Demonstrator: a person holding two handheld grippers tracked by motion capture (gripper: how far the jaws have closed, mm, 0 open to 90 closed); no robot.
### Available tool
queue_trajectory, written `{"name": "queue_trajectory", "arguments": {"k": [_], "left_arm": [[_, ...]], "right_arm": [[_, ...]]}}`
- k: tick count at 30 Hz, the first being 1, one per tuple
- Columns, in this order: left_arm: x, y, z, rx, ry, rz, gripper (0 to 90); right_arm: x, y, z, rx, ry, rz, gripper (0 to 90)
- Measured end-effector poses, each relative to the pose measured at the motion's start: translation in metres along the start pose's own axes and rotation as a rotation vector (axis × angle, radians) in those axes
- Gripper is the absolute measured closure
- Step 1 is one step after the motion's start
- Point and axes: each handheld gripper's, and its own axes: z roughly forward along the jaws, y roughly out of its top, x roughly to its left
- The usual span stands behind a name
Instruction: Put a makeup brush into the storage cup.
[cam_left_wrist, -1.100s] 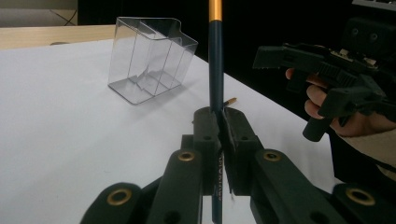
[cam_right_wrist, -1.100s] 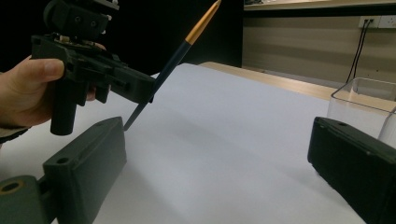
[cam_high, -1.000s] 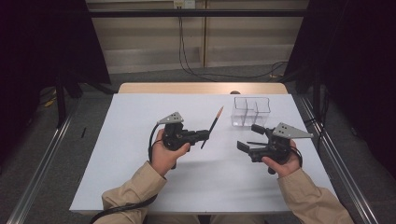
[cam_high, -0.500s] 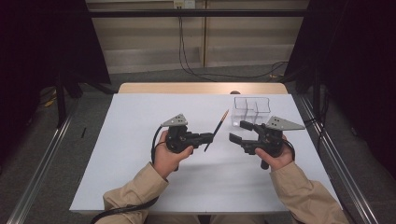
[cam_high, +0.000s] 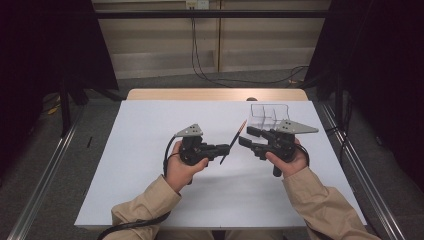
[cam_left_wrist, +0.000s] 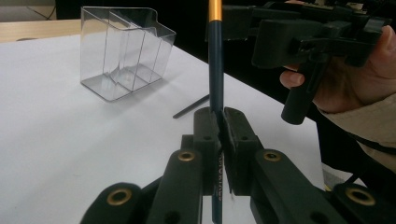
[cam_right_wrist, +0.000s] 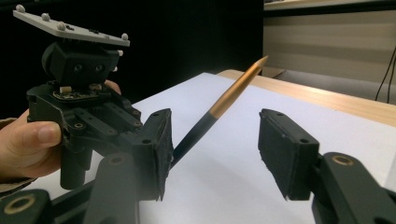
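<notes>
A dark pencil (cam_high: 233, 141) with a gold-orange end is held above the white table, tilted up and away from the person. My left gripper (cam_high: 225, 148) is shut on its lower shaft; in the left gripper view the jaws (cam_left_wrist: 219, 126) pinch the pencil (cam_left_wrist: 215, 60), which rises straight up. My right gripper (cam_high: 244, 136) stands open just right of the pencil's upper end. In the right gripper view the pencil (cam_right_wrist: 229, 100) slants between the spread jaws of the right gripper (cam_right_wrist: 215, 149) without touching either pad. The left gripper (cam_right_wrist: 88, 112) and its hand are behind it.
A clear plastic organiser with compartments (cam_high: 270, 114) stands behind the right gripper at the back right of the white table sheet (cam_high: 150, 130); it appears as the organiser (cam_left_wrist: 123, 51) in the left gripper view. A wooden table edge (cam_high: 215, 94) runs along the back.
The right gripper has moved left and away from the person, up to the pencil's upper end. The left gripper with the pencil has shifted slightly right.
</notes>
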Motion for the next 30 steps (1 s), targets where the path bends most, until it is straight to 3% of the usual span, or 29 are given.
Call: {"name": "queue_trajectory", "arguments": {"k": [3, 6, 15, 21, 26, 30], "left_arm": [[-0.0009, 0.0004, -0.0002, -0.002, -0.004, 0.002, 84.9], [-0.0009, 0.0003, -0.0002, -0.005, -0.007, 0.004, 84.9], [-0.0043, 0.0003, 0.0014, -0.011, -0.024, 0.012, 84.8], [-0.0060, -0.0005, 0.0044, -0.012, -0.036, 0.028, 87.5], [-0.0022, -0.0018, 0.0046, -0.028, -0.056, 0.012, 90.0], [-0.0006, -0.0016, 0.0032, -0.048, -0.044, 0.014, 79.8]], "right_arm": [[0.0041, 0.0000, 0.0028, -0.005, -0.016, -0.037, 51.3], [0.0059, 0.0010, 0.0055, -0.013, 0.003, -0.022, 54.5], [0.0031, 0.0006, 0.0080, -0.042, 0.054, 0.068, 69.7], [0.0019, -0.0015, 0.0083, -0.065, 0.111, 0.177, 83.9], [0.0049, 0.0007, 0.0087, -0.055, 0.130, 0.162, 84.0], [0.0068, 0.0034, 0.0078, -0.067, 0.127, 0.134, 84.0]]}}
